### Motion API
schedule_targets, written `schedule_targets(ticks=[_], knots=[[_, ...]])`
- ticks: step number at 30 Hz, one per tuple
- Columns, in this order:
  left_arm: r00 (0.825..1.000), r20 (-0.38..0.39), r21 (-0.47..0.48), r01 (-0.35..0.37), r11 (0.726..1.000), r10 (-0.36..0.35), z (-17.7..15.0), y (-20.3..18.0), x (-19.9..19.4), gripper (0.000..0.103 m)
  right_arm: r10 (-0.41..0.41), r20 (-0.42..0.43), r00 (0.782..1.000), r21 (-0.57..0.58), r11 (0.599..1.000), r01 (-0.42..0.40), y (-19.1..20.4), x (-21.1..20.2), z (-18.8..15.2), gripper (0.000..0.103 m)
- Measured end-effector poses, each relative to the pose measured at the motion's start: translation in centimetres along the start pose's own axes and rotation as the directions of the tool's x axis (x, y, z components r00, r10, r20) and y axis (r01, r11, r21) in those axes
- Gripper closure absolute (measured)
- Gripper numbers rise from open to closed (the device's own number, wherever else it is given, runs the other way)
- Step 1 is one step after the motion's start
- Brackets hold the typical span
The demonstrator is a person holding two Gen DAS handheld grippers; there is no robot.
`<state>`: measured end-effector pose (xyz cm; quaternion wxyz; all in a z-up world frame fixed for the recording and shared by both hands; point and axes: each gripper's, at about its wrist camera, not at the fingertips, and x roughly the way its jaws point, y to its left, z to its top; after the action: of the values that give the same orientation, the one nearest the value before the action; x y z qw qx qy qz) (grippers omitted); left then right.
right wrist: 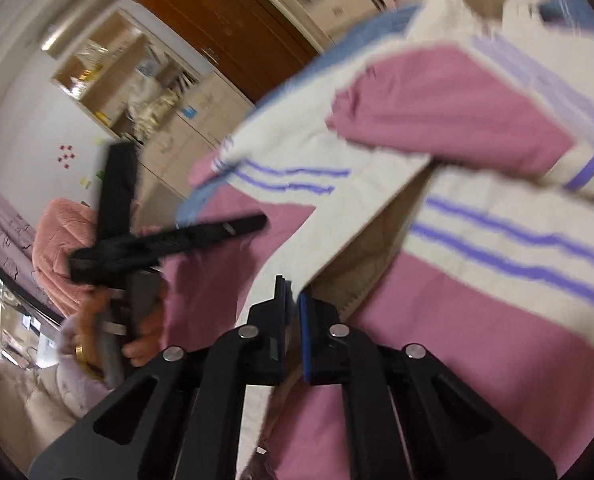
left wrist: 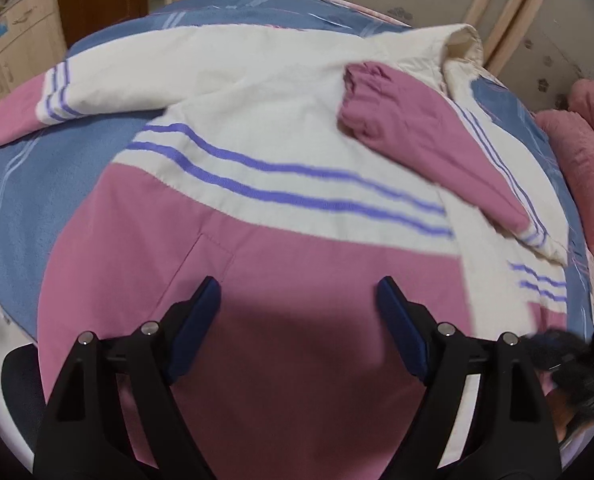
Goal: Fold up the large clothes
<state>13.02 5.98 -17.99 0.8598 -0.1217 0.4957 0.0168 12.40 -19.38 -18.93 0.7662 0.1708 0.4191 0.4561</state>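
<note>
Folding has only begun: the jacket (left wrist: 281, 168) lies spread over the middle of the bed (left wrist: 57, 184) with one sleeve (left wrist: 417, 140) already laid across it, your right gripper (right wrist: 293, 300) pinches its lifted side edge, your left gripper (left wrist: 299, 312) hovers wide apart, and the far sleeve (left wrist: 57, 100) waits.

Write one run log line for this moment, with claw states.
left claw: open above jacket | right claw: shut on jacket edge | right sleeve: folded in | bed
</note>
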Motion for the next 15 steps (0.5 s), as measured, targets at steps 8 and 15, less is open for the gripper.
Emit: schedule_targets(ticks=[8,15], knots=[[0.986,0.016,0.16,-0.168,0.973,0.168,-1.8,-2.3,1.9,0.012,-0.062,-0.016,0.998,0.04,0.997,0.063,-2.6,-0.6,-0.6,0.099],[0.992,0.053,0.15,-0.123,0.981,0.117,-2.3,-1.9,0.3,0.012,-0.081,0.02,0.997,-0.018,0.997,0.081,-0.6,2.0,0.7,0.099]])
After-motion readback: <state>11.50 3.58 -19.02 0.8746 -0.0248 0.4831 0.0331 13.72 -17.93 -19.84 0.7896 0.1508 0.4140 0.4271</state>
